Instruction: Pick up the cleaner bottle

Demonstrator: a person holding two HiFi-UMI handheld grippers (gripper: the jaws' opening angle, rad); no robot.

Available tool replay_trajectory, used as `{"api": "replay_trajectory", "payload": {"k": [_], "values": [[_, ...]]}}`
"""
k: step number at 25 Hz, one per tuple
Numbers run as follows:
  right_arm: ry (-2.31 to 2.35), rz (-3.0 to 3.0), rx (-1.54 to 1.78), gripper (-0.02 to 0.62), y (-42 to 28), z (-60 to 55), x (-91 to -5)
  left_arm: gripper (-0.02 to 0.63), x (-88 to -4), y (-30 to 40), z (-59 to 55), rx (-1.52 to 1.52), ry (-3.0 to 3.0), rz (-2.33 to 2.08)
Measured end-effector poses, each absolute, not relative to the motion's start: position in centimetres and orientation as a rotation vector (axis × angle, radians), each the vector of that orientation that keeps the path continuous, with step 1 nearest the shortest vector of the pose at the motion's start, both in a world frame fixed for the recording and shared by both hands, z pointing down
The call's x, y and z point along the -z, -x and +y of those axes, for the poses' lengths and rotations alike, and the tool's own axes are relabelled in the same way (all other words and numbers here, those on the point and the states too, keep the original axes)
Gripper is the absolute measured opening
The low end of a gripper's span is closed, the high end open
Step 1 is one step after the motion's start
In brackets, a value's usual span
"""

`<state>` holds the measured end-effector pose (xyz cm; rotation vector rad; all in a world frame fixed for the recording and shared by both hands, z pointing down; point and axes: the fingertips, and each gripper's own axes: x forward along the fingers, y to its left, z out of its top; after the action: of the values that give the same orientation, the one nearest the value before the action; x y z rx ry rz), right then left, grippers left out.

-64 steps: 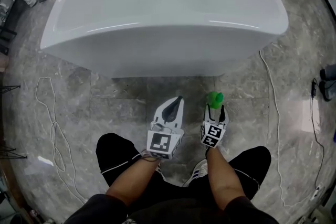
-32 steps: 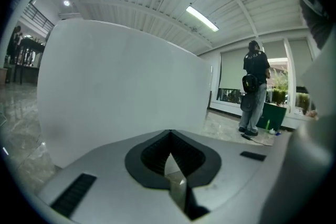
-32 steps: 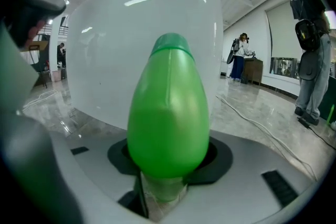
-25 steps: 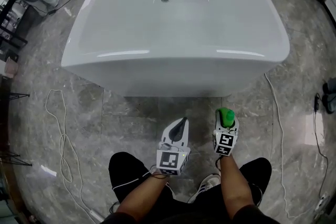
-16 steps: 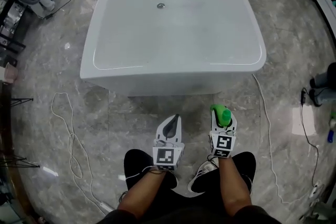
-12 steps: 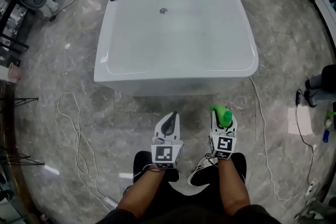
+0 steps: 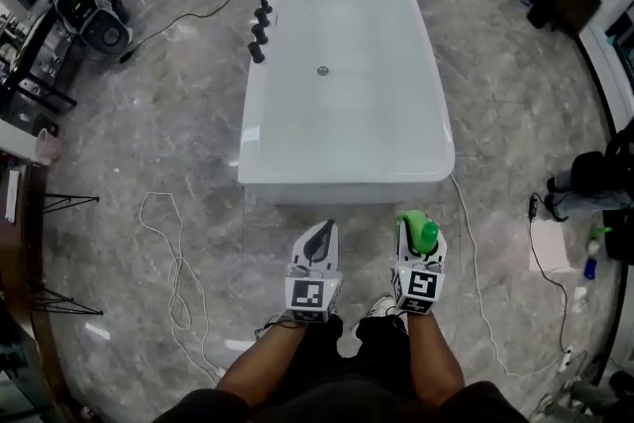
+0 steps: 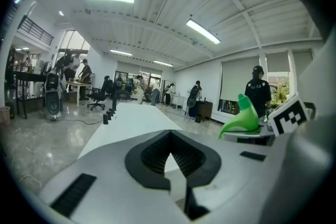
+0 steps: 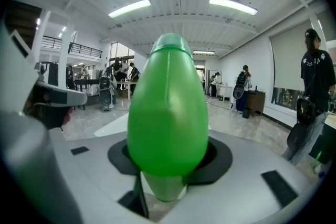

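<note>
Plainly, the right gripper (image 7: 421,255) clamps the cleaner bottle (image 7: 419,231) below its green bulge. The plastic is probably light and slick. The left gripper (image 7: 320,235) is closed and empty.

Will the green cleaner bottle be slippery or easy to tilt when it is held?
The cleaner bottle looks smooth and rounded, so probably slippery. Its bulk rises above the right gripper's fingers, so it might tilt.

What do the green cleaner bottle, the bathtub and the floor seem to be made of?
Cleaner bottle: likely plastic, smooth, with a soft sheen. Bathtub: glossy white, acrylic or ceramic; bright highlights along its rim. Floor: polished grey stone or tile, veined, with joint lines.
</note>
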<state>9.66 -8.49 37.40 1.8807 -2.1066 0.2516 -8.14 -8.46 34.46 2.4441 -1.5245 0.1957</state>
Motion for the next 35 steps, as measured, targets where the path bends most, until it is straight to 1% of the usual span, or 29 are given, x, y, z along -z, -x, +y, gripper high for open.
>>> {"api": "replay_trajectory", "payload": {"k": [7, 13, 22, 29, 35], "values": [[-1.961, -2.137, -0.178, 0.195, -9.1, -10.4, -29.1, 0.006, -26.5, 8.5, -10.7, -0.132, -2.458, -1.531], [-1.972, -2.166, -0.114, 0.195, -9.4, -13.1, -26.0, 0.006, -25.3, 8.4, -13.4, -0.111, -2.47, -1.554], [-1.87, -2.26, -0.082, 0.195, -11.1, -18.4, -23.3, 0.006, -23.4, 6.4, -18.9, -0.156, -2.435, -1.618], [-1.81, -2.335, -0.077, 0.195, -12.2, -21.2, -22.4, 0.006, -22.3, 5.4, -21.2, -0.147, -2.404, -1.682], [-1.822, -2.377, -0.045, 0.195, -11.3, -22.8, -19.8, 0.006, -22.0, 5.4, -22.3, -0.149, -2.412, -1.642]]}}
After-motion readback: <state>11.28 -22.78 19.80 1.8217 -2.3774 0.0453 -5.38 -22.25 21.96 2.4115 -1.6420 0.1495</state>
